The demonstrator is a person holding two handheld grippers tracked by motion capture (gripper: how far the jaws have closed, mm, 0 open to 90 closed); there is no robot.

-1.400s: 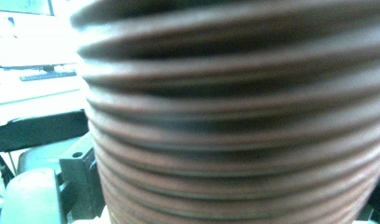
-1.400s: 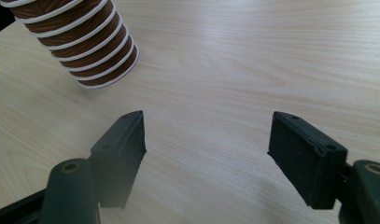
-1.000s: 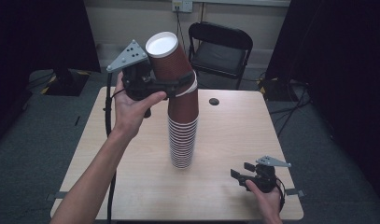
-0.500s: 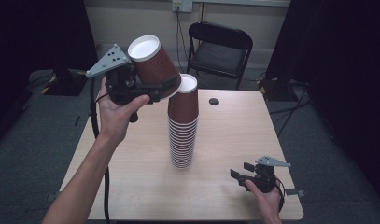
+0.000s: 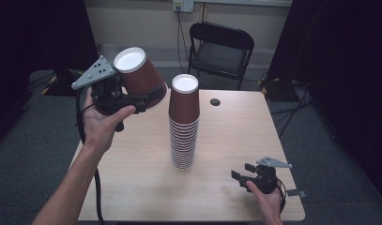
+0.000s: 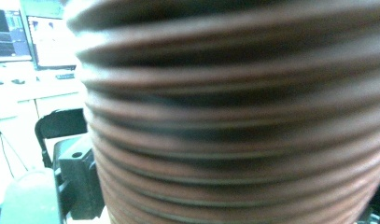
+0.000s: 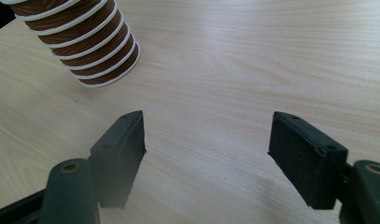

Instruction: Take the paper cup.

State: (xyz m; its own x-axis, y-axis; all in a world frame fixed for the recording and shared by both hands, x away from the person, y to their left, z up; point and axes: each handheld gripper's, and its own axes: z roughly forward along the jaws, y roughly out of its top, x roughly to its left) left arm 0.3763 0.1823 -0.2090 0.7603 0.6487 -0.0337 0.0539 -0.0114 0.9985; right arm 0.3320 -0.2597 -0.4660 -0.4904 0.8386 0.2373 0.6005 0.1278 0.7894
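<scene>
A tall stack of brown ribbed paper cups (image 5: 183, 126) stands upside down in the middle of the wooden table (image 5: 132, 178). My left gripper (image 5: 153, 93) is held in the air to the left of the stack, shut on one brown cup (image 5: 139, 77) that tilts with its white base up and to the left. Close up in the left gripper view, the ribbed wall of that cup (image 6: 234, 116) covers the jaws. My right gripper (image 5: 238, 176) rests open near the table's front right corner. Between its spread jaws (image 7: 208, 144) lies bare wood, and the foot of the stack (image 7: 85, 37) is ahead to the left.
A black folding chair (image 5: 220, 51) stands behind the table's far edge. A small dark round spot (image 5: 215, 101) marks the tabletop at the far right. Grey carpet surrounds the table, and cables trail from both grippers.
My left gripper has carried the cup off the top of the stack, moving left and slightly down and tilting it. The right gripper has stayed in place.
</scene>
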